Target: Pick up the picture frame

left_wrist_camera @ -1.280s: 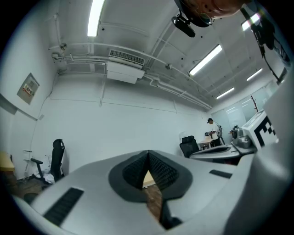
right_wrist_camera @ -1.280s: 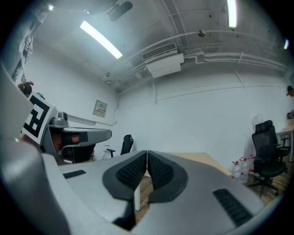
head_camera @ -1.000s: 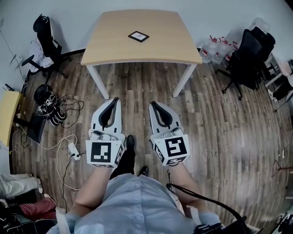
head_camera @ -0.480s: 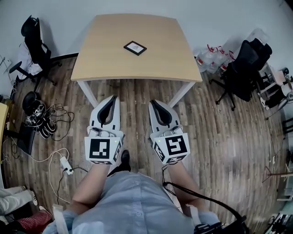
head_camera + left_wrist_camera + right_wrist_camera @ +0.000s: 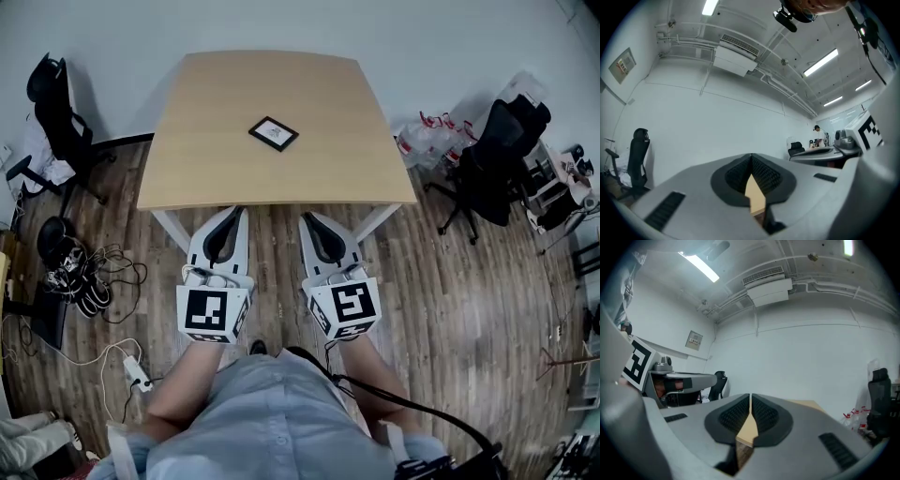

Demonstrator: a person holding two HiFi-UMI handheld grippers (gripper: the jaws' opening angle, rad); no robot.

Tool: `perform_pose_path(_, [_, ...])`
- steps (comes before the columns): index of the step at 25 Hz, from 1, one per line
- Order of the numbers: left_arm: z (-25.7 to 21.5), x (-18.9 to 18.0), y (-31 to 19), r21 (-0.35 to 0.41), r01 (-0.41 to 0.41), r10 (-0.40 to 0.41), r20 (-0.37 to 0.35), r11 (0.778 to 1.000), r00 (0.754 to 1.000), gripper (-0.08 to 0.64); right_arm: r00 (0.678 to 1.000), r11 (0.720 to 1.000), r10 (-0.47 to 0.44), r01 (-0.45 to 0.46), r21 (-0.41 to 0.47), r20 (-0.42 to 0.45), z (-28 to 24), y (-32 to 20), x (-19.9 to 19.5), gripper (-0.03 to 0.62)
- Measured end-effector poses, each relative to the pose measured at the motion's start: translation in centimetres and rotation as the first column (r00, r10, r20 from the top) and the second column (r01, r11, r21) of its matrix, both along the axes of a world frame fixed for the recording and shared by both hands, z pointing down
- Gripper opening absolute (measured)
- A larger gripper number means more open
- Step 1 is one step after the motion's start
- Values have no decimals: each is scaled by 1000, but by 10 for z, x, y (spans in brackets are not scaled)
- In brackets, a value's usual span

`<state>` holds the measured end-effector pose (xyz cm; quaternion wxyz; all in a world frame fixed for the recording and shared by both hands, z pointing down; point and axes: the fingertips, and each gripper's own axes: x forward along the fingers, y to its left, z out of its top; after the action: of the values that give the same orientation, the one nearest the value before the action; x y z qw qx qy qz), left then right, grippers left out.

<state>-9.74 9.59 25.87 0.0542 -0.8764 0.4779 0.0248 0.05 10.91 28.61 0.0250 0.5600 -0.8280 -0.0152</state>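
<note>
**Around the Room**

A light wooden table point(image 5: 216, 169) is standing at upper centre on the plank floor point(image 5: 469, 300). One black office chair point(image 5: 52, 94) is sitting at upper left and a second chair point(image 5: 492, 155) at the right edge. Tangled cables point(image 5: 117, 267) are trailing down the left side beside what may be shoes point(image 5: 70, 281). A white power strip point(image 5: 138, 373) is lying at lower left.

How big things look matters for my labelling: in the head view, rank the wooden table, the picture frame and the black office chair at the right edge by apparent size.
1. wooden table, by far the largest.
2. black office chair.
3. picture frame, clearly the smallest.
</note>
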Motion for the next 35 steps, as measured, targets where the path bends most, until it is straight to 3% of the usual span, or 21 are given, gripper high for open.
perform_pose_path(13, [32, 16, -59, -76, -16, 19, 43, 997, 999, 0, 998, 997, 29, -26, -66, 51, 33, -54, 22, 6])
perform_pose_path(22, [46, 46, -123, -127, 13, -4, 75, 992, 997, 0, 996, 995, -26, 34, -93, 89, 43, -127, 43, 6])
perform_pose_path(35, [27, 74, -206, -70, 82, -74, 109, 994, 991, 0, 990, 993, -89, 96, -62, 109, 38, -224, 78, 6])
